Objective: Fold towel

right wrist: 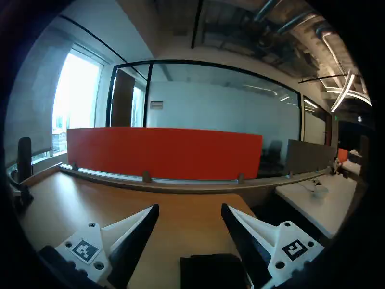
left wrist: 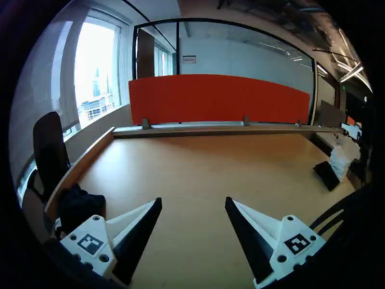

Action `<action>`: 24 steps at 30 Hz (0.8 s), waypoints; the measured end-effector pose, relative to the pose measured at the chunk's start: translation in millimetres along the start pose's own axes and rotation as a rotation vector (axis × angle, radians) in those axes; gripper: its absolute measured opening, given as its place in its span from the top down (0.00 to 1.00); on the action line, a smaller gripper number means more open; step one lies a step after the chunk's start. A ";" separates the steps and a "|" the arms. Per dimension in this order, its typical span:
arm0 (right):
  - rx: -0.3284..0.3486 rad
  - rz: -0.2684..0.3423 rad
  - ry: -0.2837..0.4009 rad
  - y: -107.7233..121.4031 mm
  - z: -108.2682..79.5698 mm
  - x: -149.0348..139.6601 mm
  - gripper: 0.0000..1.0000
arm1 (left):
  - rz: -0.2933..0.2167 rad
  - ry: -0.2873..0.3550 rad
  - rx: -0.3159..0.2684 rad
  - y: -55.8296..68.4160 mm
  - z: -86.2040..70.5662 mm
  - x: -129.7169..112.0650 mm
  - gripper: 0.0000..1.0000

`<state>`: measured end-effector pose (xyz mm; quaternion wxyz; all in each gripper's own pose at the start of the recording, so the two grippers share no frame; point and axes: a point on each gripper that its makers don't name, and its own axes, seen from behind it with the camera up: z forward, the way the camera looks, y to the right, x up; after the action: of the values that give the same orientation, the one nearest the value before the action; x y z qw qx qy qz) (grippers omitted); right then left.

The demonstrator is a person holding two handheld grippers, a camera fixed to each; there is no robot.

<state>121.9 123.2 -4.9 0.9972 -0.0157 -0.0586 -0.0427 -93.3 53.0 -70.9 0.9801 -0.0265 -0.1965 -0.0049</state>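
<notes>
In the left gripper view, my left gripper [left wrist: 193, 203] stands open above a bare wooden desk [left wrist: 207, 164], nothing between its black-lined white fingers. A stack of folded white cloth [left wrist: 342, 161] lies at the desk's far right edge, beside a dark flat object [left wrist: 327, 174]. In the right gripper view, my right gripper [right wrist: 190, 209] is open too, held over the same wooden desk [right wrist: 72, 207]. A dark flat object [right wrist: 211, 270] lies on the desk just below and between its fingers.
An orange divider panel [left wrist: 216, 98] runs along the desk's far edge. A black chair [left wrist: 48, 149] and a dark bundle [left wrist: 79, 204] sit at the left. Windows are on the left. A white desk [right wrist: 317, 200] stands to the right beyond a gap.
</notes>
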 end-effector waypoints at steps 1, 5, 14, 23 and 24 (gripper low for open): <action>0.004 0.001 0.001 -4.2 -0.5 1.0 0.00 | -0.002 0.011 0.000 -1.0 0.7 5.0 0.02; 0.023 0.001 0.005 -23.3 -1.7 4.1 0.00 | -0.009 0.057 0.002 -6.0 3.5 26.9 0.02; 0.070 -0.002 0.023 -70.2 -4.3 18.1 0.00 | -0.014 0.171 0.010 -18.7 9.3 81.2 0.02; 0.094 0.010 0.051 -111.2 -6.2 34.5 0.00 | -0.018 0.268 0.015 -26.5 18.5 125.1 0.02; 0.096 0.011 0.054 -114.9 -6.3 35.8 0.00 | -0.018 0.276 0.015 -26.8 19.6 128.1 0.02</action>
<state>148.0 5.6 -3.8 0.9983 0.0328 -0.0337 -0.0350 16.8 27.3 -2.2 0.9979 -0.0162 -0.0600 -0.0160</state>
